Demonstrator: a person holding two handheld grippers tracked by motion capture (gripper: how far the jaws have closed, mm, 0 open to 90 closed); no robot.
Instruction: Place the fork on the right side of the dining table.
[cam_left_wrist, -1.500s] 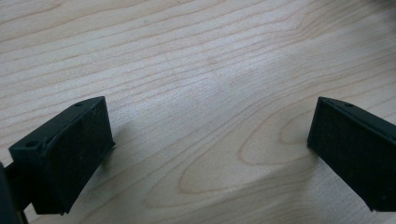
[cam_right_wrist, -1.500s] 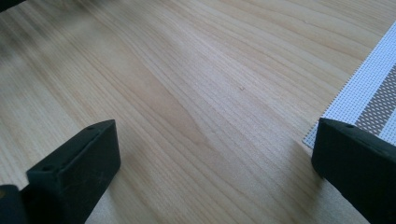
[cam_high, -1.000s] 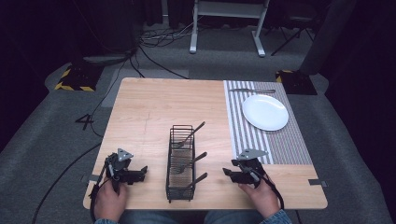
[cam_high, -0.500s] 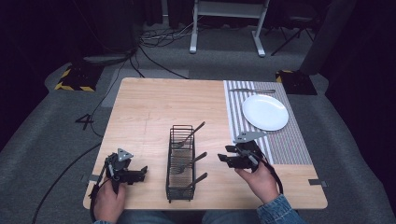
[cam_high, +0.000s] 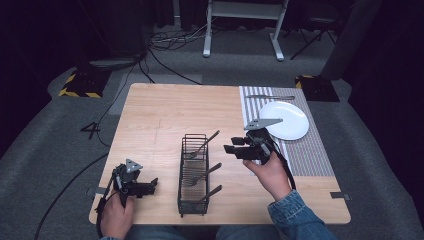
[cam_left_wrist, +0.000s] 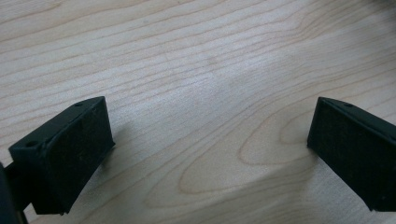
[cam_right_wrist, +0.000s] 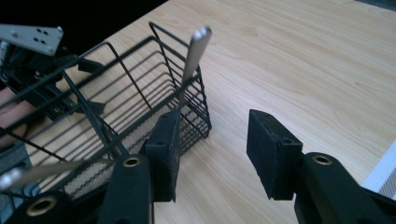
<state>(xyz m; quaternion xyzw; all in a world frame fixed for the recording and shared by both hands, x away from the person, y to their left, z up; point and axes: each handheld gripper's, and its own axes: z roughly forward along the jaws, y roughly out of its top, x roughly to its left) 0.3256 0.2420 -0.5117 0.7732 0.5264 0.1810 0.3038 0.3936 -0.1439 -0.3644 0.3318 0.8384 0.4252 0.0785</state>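
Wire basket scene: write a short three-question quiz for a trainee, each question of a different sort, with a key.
1. True or false: the white plate rests on the striped placemat.
2. Multiple choice: how many utensil handles stick out of the black wire basket? A) one B) three C) five
3. Fill in: the right gripper is held off the table with its jaws ____, aimed toward the basket's far end.

Key
1. True; the plate sits at the mat's far part, with one more utensil beyond it.
2. B; three handles lean toward the right gripper's side.
3. Open; the right gripper view shows a clear gap. The left gripper is open too, low over the wooden table.
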